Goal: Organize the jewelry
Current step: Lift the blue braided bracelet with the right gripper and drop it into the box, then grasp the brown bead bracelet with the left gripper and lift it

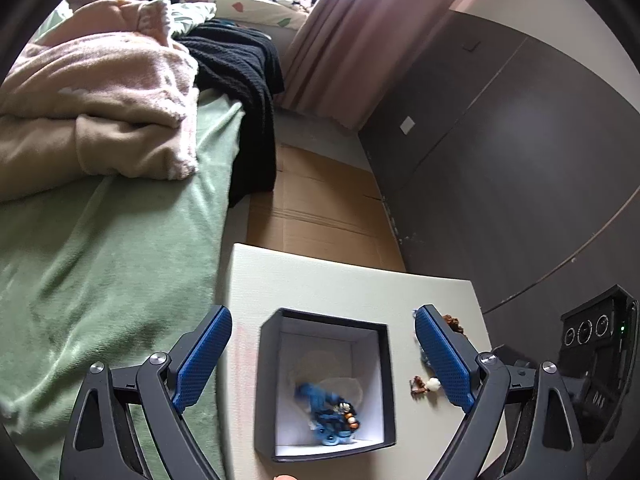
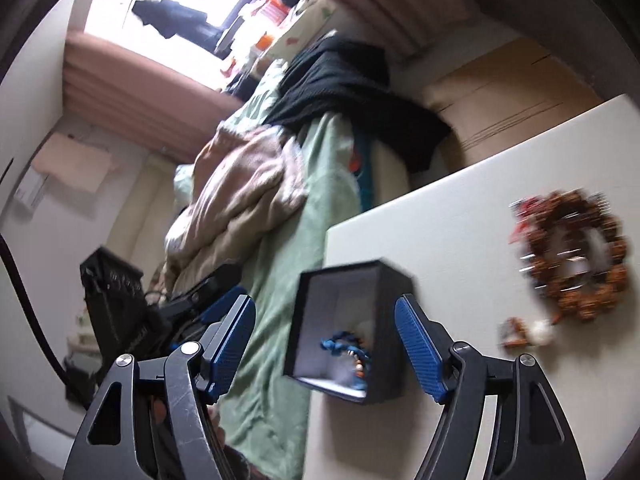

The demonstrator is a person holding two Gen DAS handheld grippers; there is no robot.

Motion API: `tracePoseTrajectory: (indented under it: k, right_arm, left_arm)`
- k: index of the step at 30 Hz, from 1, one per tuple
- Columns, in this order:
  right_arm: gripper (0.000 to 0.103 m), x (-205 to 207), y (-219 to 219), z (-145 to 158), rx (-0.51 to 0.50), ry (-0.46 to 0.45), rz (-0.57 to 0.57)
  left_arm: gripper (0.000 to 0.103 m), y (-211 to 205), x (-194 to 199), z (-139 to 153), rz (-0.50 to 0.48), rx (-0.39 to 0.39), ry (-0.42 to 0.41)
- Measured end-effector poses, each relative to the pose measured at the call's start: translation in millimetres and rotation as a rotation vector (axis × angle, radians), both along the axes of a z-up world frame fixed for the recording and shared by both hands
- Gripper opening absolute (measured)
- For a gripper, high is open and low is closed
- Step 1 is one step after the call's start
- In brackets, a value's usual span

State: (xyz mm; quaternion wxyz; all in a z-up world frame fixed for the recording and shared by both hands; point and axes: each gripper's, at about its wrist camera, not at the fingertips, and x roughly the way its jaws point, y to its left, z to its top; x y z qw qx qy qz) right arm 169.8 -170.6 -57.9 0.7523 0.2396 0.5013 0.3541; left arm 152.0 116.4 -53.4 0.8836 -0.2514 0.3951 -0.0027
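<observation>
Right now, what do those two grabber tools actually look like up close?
Both look alike. The left gripper and right gripper each have two fingers with flat blue textured pads, carried on black linkage arms joined by round silver pins. The right one's metal shows scratches.

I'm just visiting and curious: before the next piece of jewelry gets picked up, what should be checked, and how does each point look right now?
1. Left gripper open and empty: ok.
2. Right gripper open and empty: ok.
3. Blue beaded piece inside the black box: ok.
4. Brown bead bracelet lying free on the white table: ok.
5. Small white-bead piece clear of the bracelet: cannot tell, blurred.
</observation>
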Motion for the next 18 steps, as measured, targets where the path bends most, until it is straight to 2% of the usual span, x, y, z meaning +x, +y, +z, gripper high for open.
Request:
tracePoseTrajectory:
  k: [10,15,18]
  right_arm:
    - [0.095,0.4,-78.9,12.9,-0.029,-0.002,-0.181]
    - [0.096,5.6,-108.7,11.2,-0.064,0.027,-0.26]
    - [0.096,8.5,-121.2,9.3,-0.081,0.043,-0.299]
  left_arm:
    - [0.093,-50.2,13.8,5.7,-0.097,0.041,-0.039]
    - [0.093,-80.2,21.1,4.6,-0.156,0.064,-0.051]
    - [0.084,-95.3,24.7,3.1,-0.191,0.08,-0.052]
